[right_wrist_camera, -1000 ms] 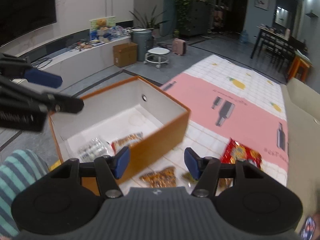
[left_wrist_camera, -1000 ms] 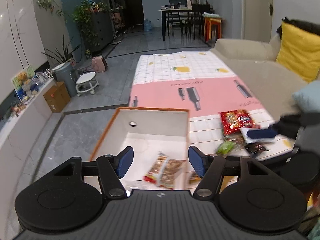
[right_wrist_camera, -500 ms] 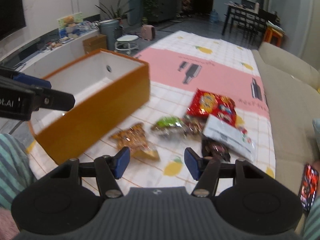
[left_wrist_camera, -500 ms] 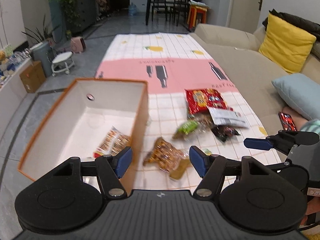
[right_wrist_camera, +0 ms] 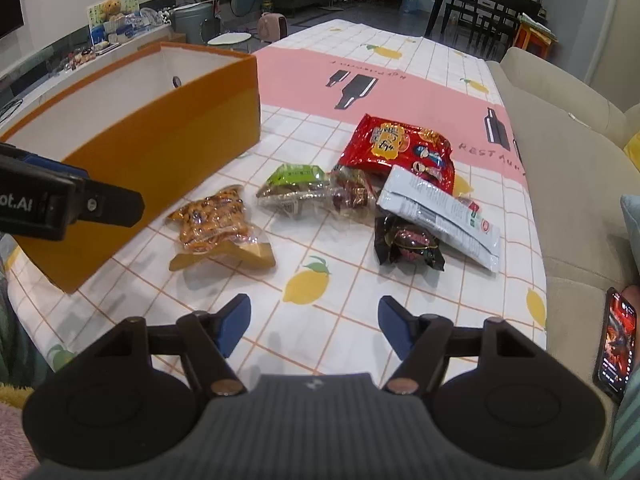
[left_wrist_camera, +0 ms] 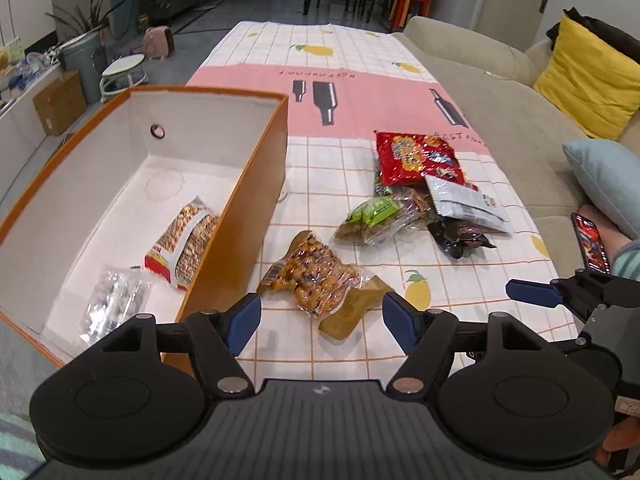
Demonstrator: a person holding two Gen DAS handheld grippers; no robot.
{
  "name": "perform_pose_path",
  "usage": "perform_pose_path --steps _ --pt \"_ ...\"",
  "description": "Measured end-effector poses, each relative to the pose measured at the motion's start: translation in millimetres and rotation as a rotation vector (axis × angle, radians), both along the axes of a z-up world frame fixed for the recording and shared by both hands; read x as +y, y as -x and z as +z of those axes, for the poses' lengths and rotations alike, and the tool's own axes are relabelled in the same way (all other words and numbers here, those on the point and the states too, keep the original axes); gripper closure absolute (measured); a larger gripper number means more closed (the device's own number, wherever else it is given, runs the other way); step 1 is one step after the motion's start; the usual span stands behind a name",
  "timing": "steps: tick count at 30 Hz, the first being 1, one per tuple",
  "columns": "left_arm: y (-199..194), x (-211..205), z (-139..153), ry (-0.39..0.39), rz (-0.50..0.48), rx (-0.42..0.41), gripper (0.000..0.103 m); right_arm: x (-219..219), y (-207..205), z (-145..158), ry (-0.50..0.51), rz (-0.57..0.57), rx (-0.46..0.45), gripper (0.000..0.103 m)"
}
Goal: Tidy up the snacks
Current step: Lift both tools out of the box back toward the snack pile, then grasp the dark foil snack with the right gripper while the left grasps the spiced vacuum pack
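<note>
Both grippers hung spread wide and held nothing. The left gripper (left_wrist_camera: 322, 320) hovered over the tablecloth (left_wrist_camera: 320, 60), a clear nut packet (left_wrist_camera: 314, 276) lying just past its fingertips at twelve o'clock. The orange box (left_wrist_camera: 236, 216) stood at ten o'clock, with a noodle packet (left_wrist_camera: 186, 246) and a clear bag (left_wrist_camera: 114, 304) inside. The right gripper (right_wrist_camera: 314, 324) faced a loose cluster: a red bag (right_wrist_camera: 400, 148), green packet (right_wrist_camera: 294, 184), white pouch (right_wrist_camera: 440, 212) and dark sweet (right_wrist_camera: 408, 242) at one o'clock.

Beige sofa (left_wrist_camera: 500, 92), yellow cushion (left_wrist_camera: 588, 76), grey floor (left_wrist_camera: 200, 36).
</note>
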State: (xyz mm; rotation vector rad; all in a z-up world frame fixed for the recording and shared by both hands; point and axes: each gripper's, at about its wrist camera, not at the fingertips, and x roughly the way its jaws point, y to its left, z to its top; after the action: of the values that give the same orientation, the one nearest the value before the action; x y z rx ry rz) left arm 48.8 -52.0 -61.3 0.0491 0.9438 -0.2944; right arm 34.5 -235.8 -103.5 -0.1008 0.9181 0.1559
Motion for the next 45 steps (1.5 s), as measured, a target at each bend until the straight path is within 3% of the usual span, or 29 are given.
perform_pose_path --steps 12,24,31,35,39,45 --pt "-32 -29 -33 -0.079 -0.066 0.058 0.02 -7 -18 -18 0.006 -0.024 0.03 0.033" --pt "-68 -38 -65 -0.039 0.186 0.161 0.02 -30 -56 -28 0.092 -0.099 -0.023 0.034" --pt "-81 -46 -79 -0.063 0.237 0.196 0.017 -41 -86 -41 0.085 -0.125 -0.009 0.035" --pt "-82 -48 -83 -0.066 0.232 0.199 0.012 -43 -93 -50 0.083 -0.13 0.007 0.043" --pt "-80 -48 -83 -0.069 0.191 0.189 0.016 -44 -92 -52 0.099 -0.125 0.002 0.054" --pt "-70 -48 -81 -0.078 0.095 0.196 0.017 -39 -83 -46 0.105 -0.096 -0.009 0.063"
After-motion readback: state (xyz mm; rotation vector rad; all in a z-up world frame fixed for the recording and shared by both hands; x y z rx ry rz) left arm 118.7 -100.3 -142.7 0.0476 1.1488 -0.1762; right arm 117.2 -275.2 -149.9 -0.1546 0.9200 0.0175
